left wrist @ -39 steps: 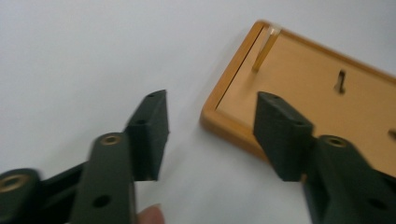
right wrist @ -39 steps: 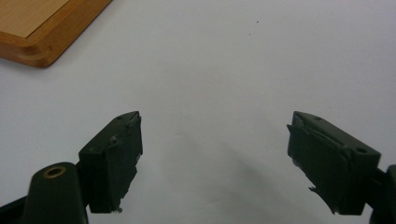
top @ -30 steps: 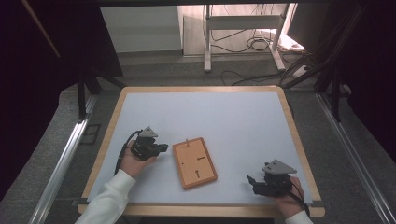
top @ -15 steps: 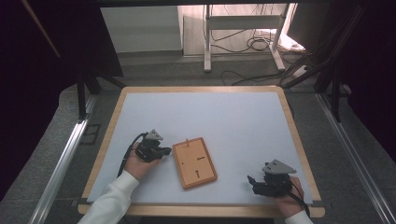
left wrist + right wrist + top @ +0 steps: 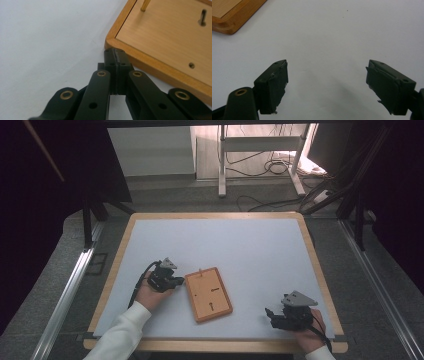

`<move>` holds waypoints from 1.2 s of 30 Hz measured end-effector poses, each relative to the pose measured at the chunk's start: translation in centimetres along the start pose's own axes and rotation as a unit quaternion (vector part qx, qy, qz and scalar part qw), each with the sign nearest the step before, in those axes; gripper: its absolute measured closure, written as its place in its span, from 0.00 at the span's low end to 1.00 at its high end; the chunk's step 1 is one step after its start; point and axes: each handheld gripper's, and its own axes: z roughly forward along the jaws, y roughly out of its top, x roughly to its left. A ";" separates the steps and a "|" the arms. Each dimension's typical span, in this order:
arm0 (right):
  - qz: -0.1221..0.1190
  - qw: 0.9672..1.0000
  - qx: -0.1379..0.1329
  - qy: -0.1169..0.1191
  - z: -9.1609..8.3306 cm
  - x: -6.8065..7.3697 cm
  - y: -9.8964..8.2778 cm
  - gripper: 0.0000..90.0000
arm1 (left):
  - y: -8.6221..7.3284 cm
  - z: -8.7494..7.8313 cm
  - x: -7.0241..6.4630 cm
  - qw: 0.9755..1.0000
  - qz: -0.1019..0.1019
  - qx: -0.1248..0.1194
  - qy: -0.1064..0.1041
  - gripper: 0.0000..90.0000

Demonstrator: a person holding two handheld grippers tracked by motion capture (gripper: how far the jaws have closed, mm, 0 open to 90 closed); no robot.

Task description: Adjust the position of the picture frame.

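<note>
Right gripper (image 5: 278, 316): near right of the counter (image 5: 250, 250), held in the person's right hand (image 5: 307, 336); grey three-cornered plate on top. Jaws stand wide apart over bare white surface in the right gripper view (image 5: 327, 87), nothing between them.

Wooden board (image 5: 208, 293): flat rectangular tray with a raised rim, near centre of the counter, long side tilted slightly off the counter's edge. One thin upright peg (image 5: 145, 5) near its far end; a small dark slot and a small hole in its face. A rounded corner of it shows at the upper left of the right gripper view (image 5: 234, 15), well apart from that gripper.

Left gripper (image 5: 172, 281): just left of the board, held in the left hand (image 5: 150, 292), white sleeve (image 5: 120, 335) behind. Jaws pressed together, empty; in the left gripper view (image 5: 115, 53) their tips sit against the board's outer rim at a corner.

Counter: white top with a wooden border.

Far: floor with cables (image 5: 270, 167) and a white stand's legs (image 5: 260, 155).
</note>
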 end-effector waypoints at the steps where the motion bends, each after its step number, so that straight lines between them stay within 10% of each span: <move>1: 0.001 1.000 0.000 0.000 0.0 0.0 0.0 0.20 | 0.0 0.2 -0.1 1.000 -0.006 -0.003 0.002 1.00; 36: 0.001 1.000 0.005 -0.001 0.2 -0.3 -0.1 0.20 | 3.4 3.5 -0.2 1.000 -0.001 -0.007 -0.003 1.00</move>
